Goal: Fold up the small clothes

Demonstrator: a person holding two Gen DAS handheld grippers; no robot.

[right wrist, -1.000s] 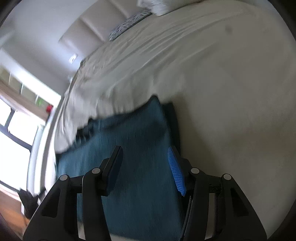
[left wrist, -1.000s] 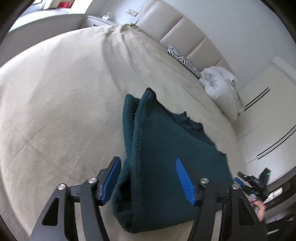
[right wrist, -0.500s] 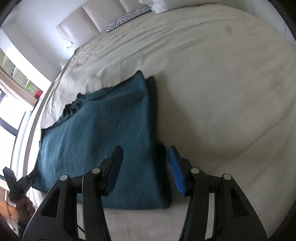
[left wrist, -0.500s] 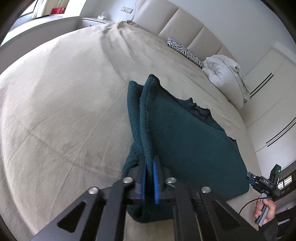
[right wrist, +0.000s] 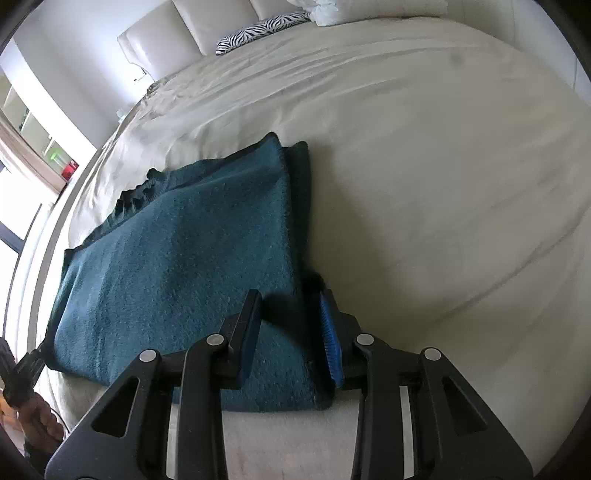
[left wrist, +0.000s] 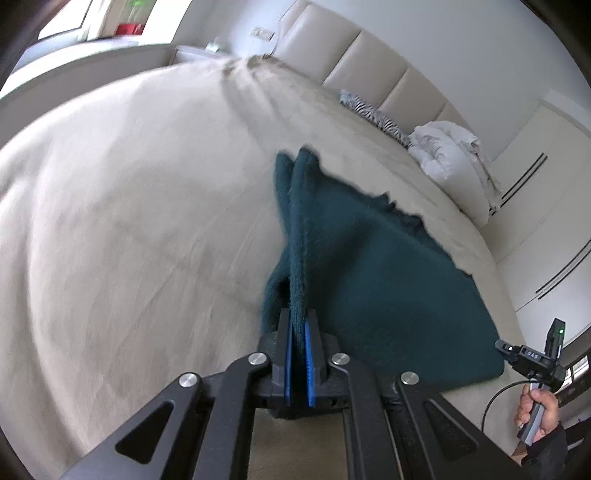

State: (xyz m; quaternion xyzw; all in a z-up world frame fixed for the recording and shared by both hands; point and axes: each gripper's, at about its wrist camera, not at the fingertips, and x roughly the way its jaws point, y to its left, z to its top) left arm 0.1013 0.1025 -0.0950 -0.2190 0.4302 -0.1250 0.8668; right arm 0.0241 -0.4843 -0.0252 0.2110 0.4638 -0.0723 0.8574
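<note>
Left gripper (left wrist: 298,343) was clamped on the near left edge of the teal cloth (left wrist: 373,280), blue pads (left wrist: 309,363) pressed nearly together with the fabric between them, that edge lifted into a ridge off the bed (left wrist: 129,240). Right gripper (right wrist: 291,332) was spread wide, straddling the cloth's (right wrist: 177,266) near right corner, fingers on either side and gripping nothing. The cloth lay folded, layers stacked, near the bed's (right wrist: 443,184) front edge. Left view alone showed the raised fold, the right hand (left wrist: 537,410) on its handle beyond the far corner, a white duvet (left wrist: 454,158) and closet doors (left wrist: 546,221). Right view alone showed the cloth's flat top, its double edge on the right side, and a window (right wrist: 14,206) with shelves. Both showed the zebra pillow (right wrist: 258,31) by the headboard (left wrist: 369,70). Left view was motion-blurred.
</note>
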